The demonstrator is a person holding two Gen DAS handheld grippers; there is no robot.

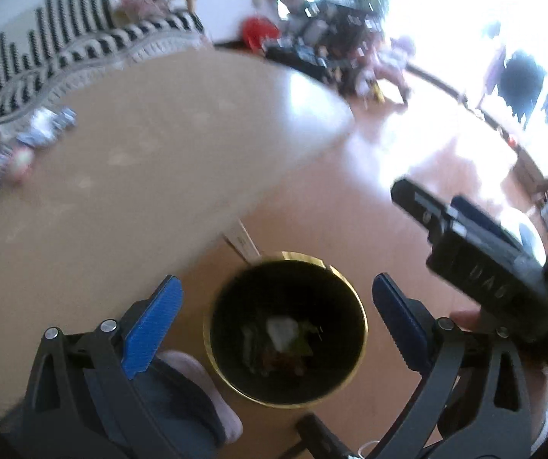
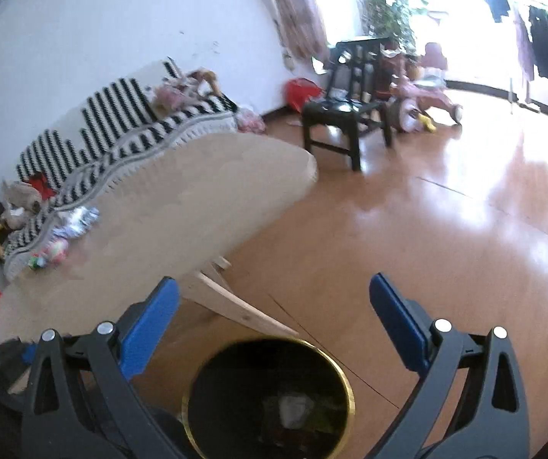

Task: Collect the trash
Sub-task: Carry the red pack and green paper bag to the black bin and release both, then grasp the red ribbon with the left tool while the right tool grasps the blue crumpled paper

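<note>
Left wrist view: the left gripper [image 1: 274, 317] stands spread wide with nothing between its blue pads, above the black trash bin [image 1: 285, 334] with a gold rim, low in the frame. Crumpled trash [image 1: 281, 332] lies at the bin's bottom. The bin stands on the wood floor [image 1: 350, 199] just beside the table's [image 1: 140, 160] rounded edge. More wrappers [image 1: 44, 130] lie at the table's far left edge, against a striped sofa [image 1: 63, 38]. Right wrist view: the right gripper [image 2: 274, 313] is also fully spread and empty, the bin at bottom centre. Bare floor runs wide to the right; a black chair [image 2: 346, 114] stands at upper centre.
</note>
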